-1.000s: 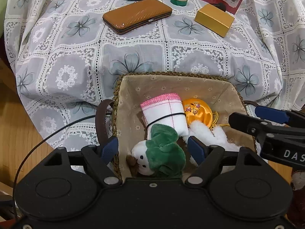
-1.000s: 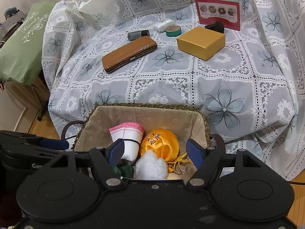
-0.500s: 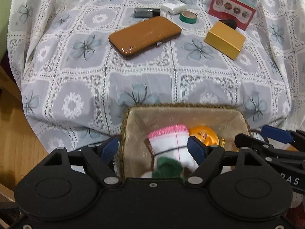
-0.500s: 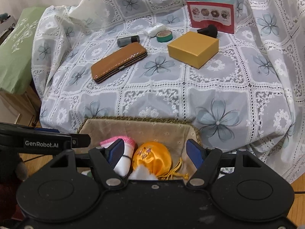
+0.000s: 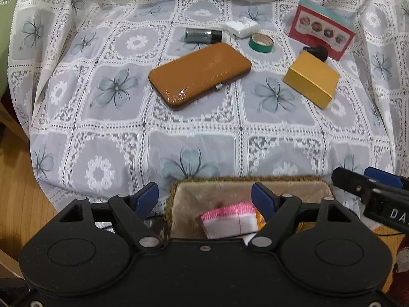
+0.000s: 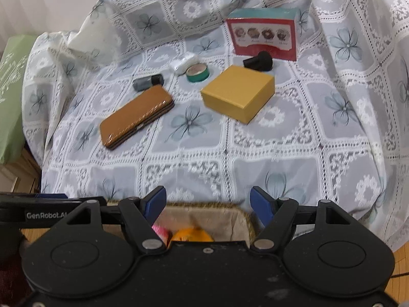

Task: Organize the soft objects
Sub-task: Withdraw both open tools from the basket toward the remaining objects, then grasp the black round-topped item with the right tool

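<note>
Both my grippers, left [image 5: 205, 195] and right [image 6: 207, 202], spread wide, empty. One fabric-lined woven basket [image 5: 245, 182] below holds one pink-edged white cloth roll [image 5: 230, 220], one orange satin pouch [image 6: 191, 234]. One tan wallet [image 5: 199, 74], one yellow box [image 5: 310, 78] on the lace cloth.

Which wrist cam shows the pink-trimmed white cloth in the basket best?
Left wrist: the pink-trimmed cloth sits in plain view inside the basket. Right wrist shows only a pink sliver beside that gripper's own finger.

Cloth-draped surface [image 5: 194, 138] under wallet [image 5: 199, 75], box [image 5: 310, 79]
</note>
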